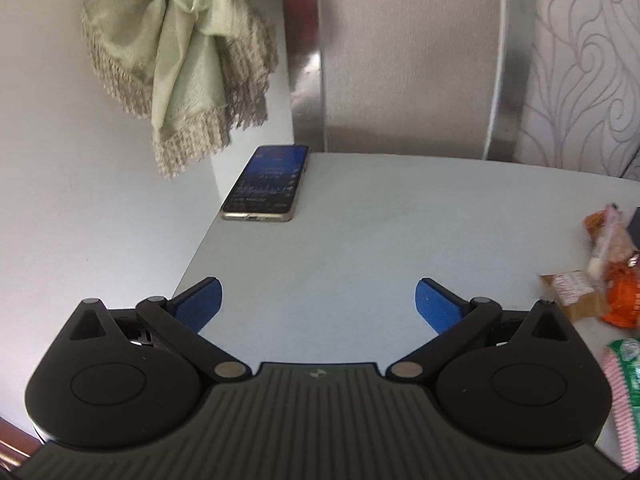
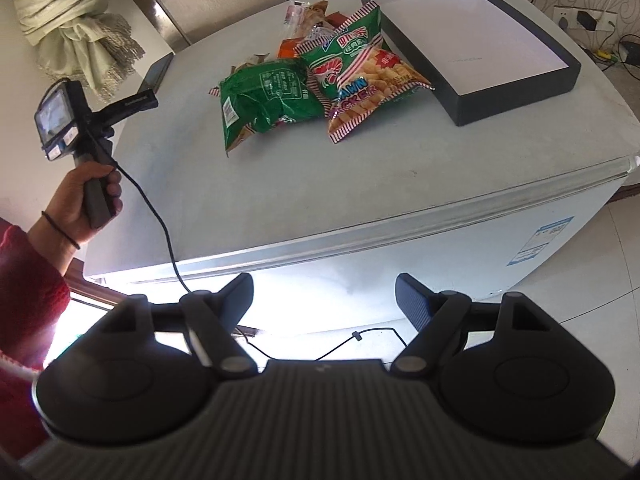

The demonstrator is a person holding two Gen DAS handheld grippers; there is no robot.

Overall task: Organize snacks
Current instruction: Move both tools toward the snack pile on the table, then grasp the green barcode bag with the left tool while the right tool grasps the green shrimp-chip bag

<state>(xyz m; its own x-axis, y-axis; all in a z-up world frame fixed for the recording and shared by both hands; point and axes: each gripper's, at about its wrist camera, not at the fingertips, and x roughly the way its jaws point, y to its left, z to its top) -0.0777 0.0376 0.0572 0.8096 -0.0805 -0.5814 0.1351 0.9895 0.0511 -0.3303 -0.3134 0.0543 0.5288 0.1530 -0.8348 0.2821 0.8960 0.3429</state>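
1. Two hand-held grippers in play, and both are wide open with nothing between their fingers.
2. Left hand-held gripper [image 1: 318,300] hovers over the pale counter [image 1: 360,248], blue pads spread apart over bare surface.
3. Ahead and a little left of it lies a phone [image 1: 266,184], screen up, at the counter's far corner.
4. Off to its right edge, orange snack packets [image 1: 618,288] and a sliver of a green bag [image 1: 624,364] peek in, partly cut off.
5. Right hand-held gripper [image 2: 324,300] hangs back off the counter's front edge, the white cabinet front below its fingers.
6. Straight ahead of it, well apart, sits the snack pile: a green bag [image 2: 266,98] on the left, touching a prawn cracker bag [image 2: 362,76] that overlaps it on the right.
7. Smaller packets [image 2: 308,24] bunch just behind those two.
8. Ahead and right, an open dark box [image 2: 472,36] with a white inside stands just beside the cracker bag.
9. Far left, a hand [image 2: 86,196] grips the other hand-held gripper's handle.
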